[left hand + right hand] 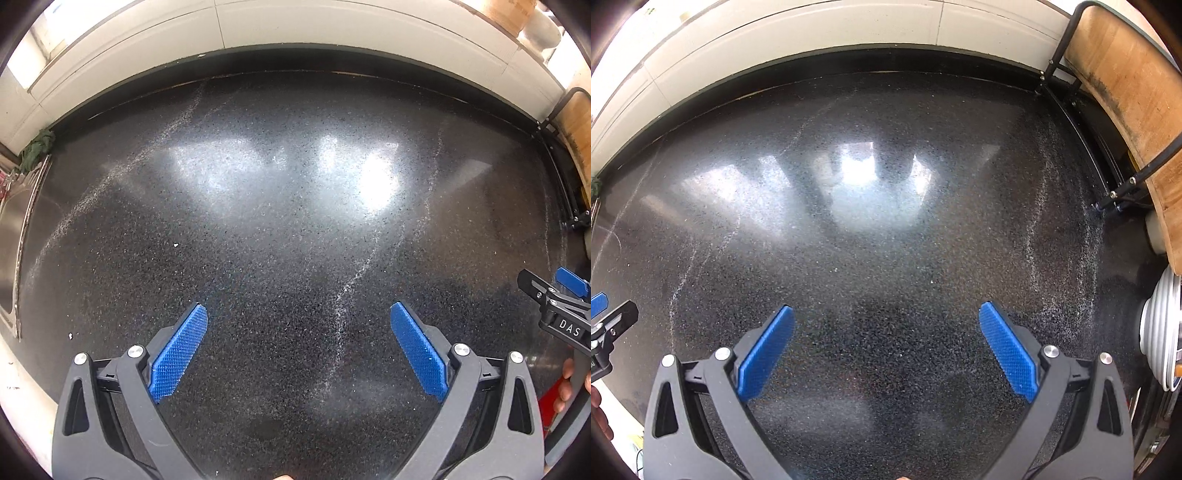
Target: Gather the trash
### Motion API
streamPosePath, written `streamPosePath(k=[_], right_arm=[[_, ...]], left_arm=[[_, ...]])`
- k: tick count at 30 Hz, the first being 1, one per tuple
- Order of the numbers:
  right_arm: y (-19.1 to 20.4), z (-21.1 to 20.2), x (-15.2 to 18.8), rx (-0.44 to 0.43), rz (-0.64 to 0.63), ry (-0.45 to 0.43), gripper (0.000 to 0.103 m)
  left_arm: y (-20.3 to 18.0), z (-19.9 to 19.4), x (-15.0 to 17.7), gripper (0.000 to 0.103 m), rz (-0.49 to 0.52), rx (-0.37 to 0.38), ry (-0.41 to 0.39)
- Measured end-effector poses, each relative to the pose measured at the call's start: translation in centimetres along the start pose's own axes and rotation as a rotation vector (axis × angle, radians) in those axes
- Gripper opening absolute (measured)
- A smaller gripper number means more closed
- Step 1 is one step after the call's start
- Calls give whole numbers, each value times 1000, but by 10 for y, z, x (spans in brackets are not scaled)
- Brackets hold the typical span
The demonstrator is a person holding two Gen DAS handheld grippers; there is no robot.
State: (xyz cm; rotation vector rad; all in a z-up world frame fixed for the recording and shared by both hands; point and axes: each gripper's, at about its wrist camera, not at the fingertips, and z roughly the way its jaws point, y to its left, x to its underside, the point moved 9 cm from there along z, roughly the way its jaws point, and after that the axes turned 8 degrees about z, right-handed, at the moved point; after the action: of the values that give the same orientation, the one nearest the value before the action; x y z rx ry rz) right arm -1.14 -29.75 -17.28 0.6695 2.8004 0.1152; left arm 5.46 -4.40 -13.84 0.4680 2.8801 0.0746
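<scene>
Entry: dark speckled countertop (295,229), glossy, streaked with pale dusty smears, backed by a pale tiled wall (258,33).

Left gripper (299,325): I see its blue pads spread wide, nothing between them, hovering above bare stone.

Right gripper (886,325): likewise spread wide and empty, above the same slab. It also shows at the right edge of the left wrist view, so I judge the two tools sit side by side.

Trash: I find no large piece in either view. The only candidates are a small white fleck (176,244) ahead and left of the left gripper, and a second white fleck (70,335) nearer the counter's left edge. Both are too small for me to tell what they are.

Surroundings, not task items: steel sink (14,236) at the far left, a green rag (37,149) at its back corner, a wooden board (1126,92) in a black wire rack (1071,26) at the right, stacked white plates (1160,328) below it.

Step in hand, as I judge it: searching, or a finished sweep; nothing is held and no bin is in view.

Next move calls for: panning to find any remaining rubbish. If the flecks count, I would bring the left pads low over the nearer one and pinch flush against the stone, a fine grasp for such wide pads.
</scene>
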Motion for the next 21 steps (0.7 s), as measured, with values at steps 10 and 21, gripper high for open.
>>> streamPosePath(k=[10, 21], right_arm=[[11, 4, 12, -7, -13, 33, 97], [0, 4, 18, 17, 0, 33, 97]], left_arm=[[1, 5, 6, 96, -3, -9, 27], [11, 18, 4, 97, -19, -55, 66]])
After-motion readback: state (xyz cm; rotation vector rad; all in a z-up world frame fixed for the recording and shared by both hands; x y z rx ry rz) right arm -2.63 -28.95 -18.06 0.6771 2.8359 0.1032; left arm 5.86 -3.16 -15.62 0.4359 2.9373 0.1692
